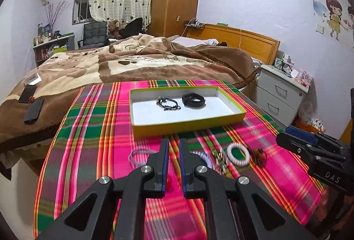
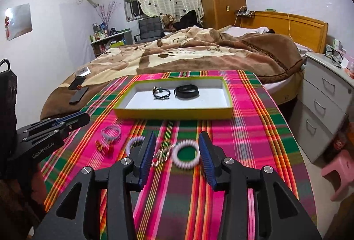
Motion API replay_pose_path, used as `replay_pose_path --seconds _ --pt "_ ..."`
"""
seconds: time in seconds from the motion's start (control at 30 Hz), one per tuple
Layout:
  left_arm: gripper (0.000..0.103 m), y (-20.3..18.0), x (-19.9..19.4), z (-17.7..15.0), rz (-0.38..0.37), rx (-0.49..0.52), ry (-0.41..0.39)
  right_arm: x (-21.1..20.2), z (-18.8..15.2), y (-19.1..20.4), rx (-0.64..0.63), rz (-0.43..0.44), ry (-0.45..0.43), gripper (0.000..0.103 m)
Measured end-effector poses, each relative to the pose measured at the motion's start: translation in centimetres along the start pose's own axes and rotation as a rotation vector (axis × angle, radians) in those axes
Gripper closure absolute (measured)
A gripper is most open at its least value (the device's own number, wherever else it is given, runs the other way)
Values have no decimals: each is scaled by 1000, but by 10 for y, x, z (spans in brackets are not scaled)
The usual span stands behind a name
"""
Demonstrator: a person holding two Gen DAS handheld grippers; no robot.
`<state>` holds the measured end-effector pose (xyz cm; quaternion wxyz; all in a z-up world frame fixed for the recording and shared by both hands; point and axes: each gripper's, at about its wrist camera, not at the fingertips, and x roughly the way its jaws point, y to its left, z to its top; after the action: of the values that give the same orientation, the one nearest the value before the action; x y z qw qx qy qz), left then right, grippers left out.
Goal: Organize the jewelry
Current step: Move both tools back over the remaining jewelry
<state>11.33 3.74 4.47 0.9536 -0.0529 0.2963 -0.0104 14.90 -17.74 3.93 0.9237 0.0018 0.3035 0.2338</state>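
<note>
Sitting in tray (image 2: 225, 94), frame centre: cord bracelet (image 2: 161, 93), black band (image 2: 186, 91). Waiting lower down: spiral ring (image 2: 185, 155) and others. Left gripper (image 1: 174, 147) clenched empty, right gripper (image 2: 177, 147) released.

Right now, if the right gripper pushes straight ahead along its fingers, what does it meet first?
Probably the white coil band, lying on the plaid cloth between the open fingers of the right gripper; the yellow-rimmed tray lies beyond. Depth is uncertain.
</note>
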Motion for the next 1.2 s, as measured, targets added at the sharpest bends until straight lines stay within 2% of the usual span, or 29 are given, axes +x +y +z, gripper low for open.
replay_pose_path --seconds 0.23,0.5,1.07,1.2 --pt "95 1 -27 -25 -16 14 -7 -22 -27 1 4 -16 -1 61" --pt "95 -5 -40 -41 -22 38 -4 -27 -47 0 9 -17 37 61" --pt "95 -7 -9 -47 -53 34 72 -7 -49 -21 42 -43 80 61" --pt "85 -7 6 -43 -59 29 97 2 -45 -29 52 -53 91 61"
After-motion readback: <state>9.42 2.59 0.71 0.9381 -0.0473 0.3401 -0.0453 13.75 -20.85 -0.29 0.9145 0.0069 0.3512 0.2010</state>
